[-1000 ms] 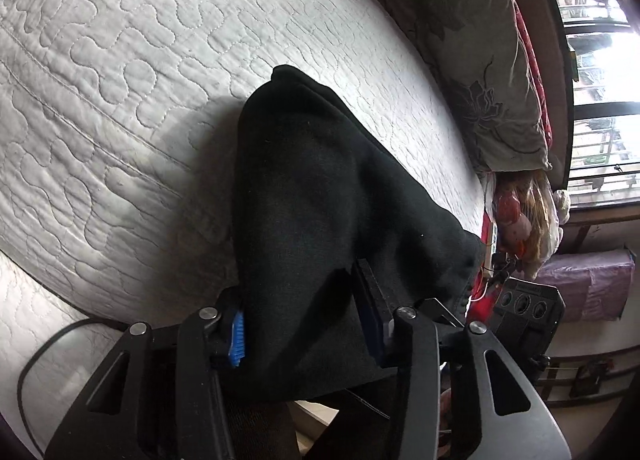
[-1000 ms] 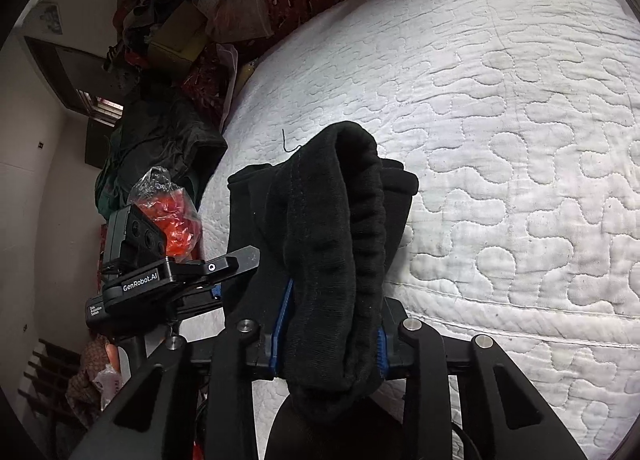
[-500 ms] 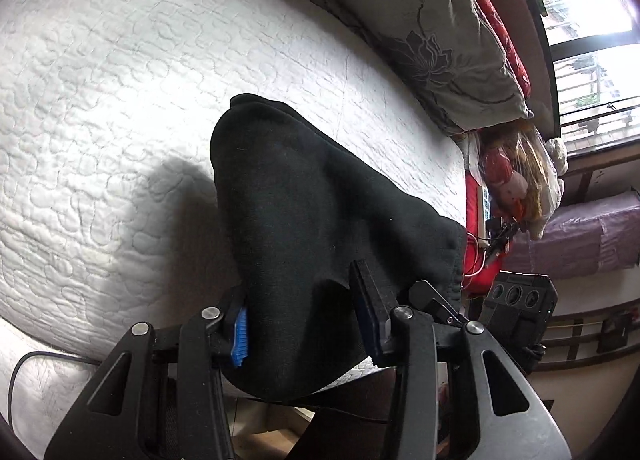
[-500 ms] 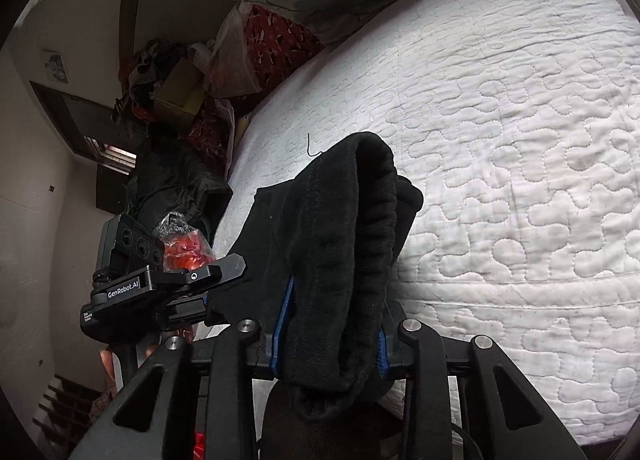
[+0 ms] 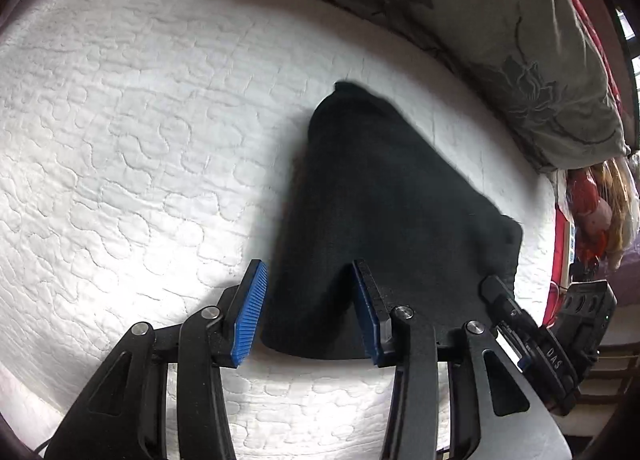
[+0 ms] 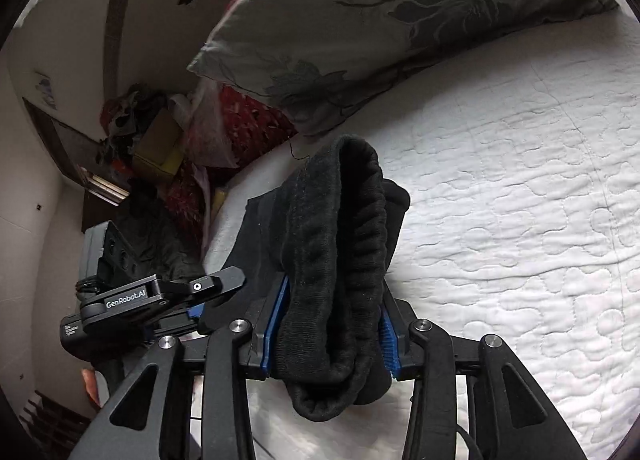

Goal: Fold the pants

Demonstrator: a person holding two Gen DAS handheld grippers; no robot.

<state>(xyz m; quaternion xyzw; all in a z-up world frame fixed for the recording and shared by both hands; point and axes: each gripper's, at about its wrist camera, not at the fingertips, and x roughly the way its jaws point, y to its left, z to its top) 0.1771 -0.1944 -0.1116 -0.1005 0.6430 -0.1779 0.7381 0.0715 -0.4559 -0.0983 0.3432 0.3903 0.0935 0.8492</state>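
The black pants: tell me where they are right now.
The black pants lie on the white quilted bed, just below the grey floral pillow. The right tool clamps their ribbed edge; the open left tool straddles their near end.

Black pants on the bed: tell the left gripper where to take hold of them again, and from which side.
Take the near corner of the black pants, the edge lying between the left gripper's open jaws, coming in low from the bed's near side. The cloth lies flat on the white quilt there, so probably only its edge offers a bite. The right gripper already clamps the thick ribbed end.
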